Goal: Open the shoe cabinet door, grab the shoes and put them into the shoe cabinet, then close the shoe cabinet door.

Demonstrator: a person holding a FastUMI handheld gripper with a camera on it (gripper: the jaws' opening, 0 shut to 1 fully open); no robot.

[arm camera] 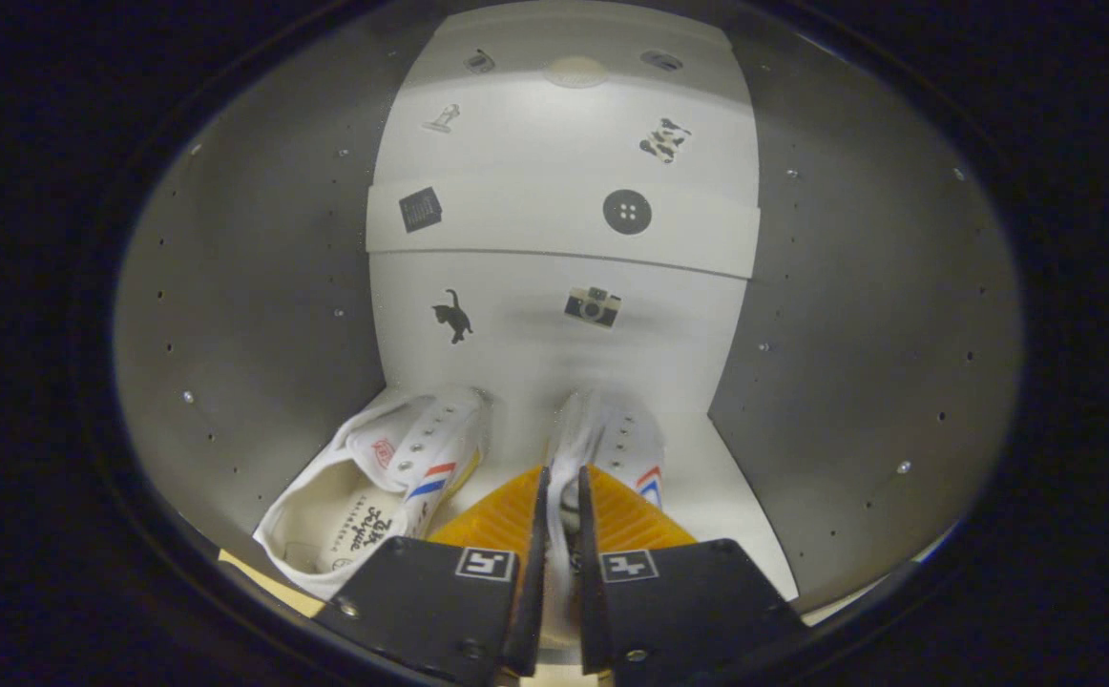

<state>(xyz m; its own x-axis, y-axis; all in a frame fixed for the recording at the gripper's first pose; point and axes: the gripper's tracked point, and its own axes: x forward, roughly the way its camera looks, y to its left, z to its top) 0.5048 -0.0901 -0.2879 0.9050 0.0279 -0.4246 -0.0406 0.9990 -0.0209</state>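
I am looking into the open shoe cabinet (259, 315), with grey side walls and a white back panel carrying small stickers. Two white sneakers with red and blue stripes rest on the cabinet floor. The left sneaker (373, 487) lies free, just left of my fingers, its opening towards me. The right sneaker (612, 444) points toward the back panel, and my gripper (562, 487) is shut on its heel edge, a thin strip of white fabric pinched between both fingers.
A white shelf (564, 234) spans the cabinet above the shoes, with a further compartment over it. The side walls stand close on both sides, studded with small peg holes. A pale strip of floor shows below the left sneaker.
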